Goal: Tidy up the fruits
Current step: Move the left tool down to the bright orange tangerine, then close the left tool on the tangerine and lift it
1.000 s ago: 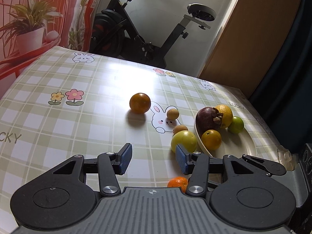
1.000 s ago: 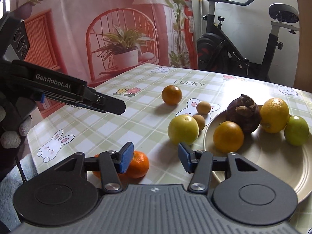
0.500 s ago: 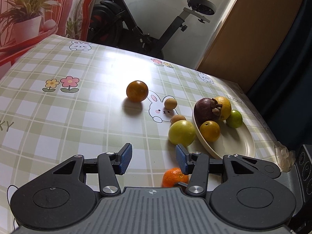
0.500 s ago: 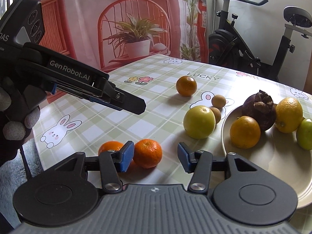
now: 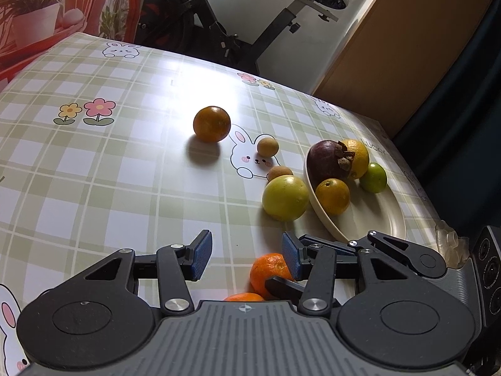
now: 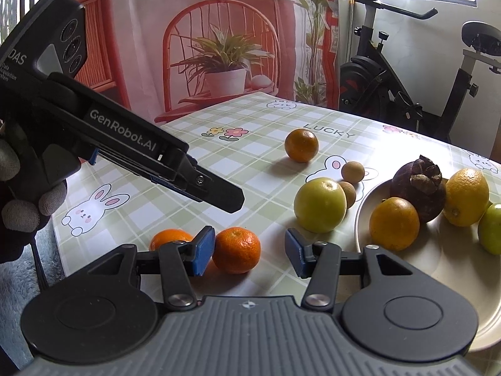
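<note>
Right wrist: dimpled round mandarin (image 6: 237, 249) between parted tool (image 6: 248, 252) pads.

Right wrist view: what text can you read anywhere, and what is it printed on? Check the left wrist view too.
"GenRobot.AI": white lettering on the side of the left gripper body.
"DAS": on the same gripper's rear housing, cut off at the frame edge; the small lines under it are too small to read for certain.
"LUCKY": printed on the tablecloth beyond the dark orange.
"LUCKY": on the tablecloth behind the plate in the left wrist view, faint.
</note>
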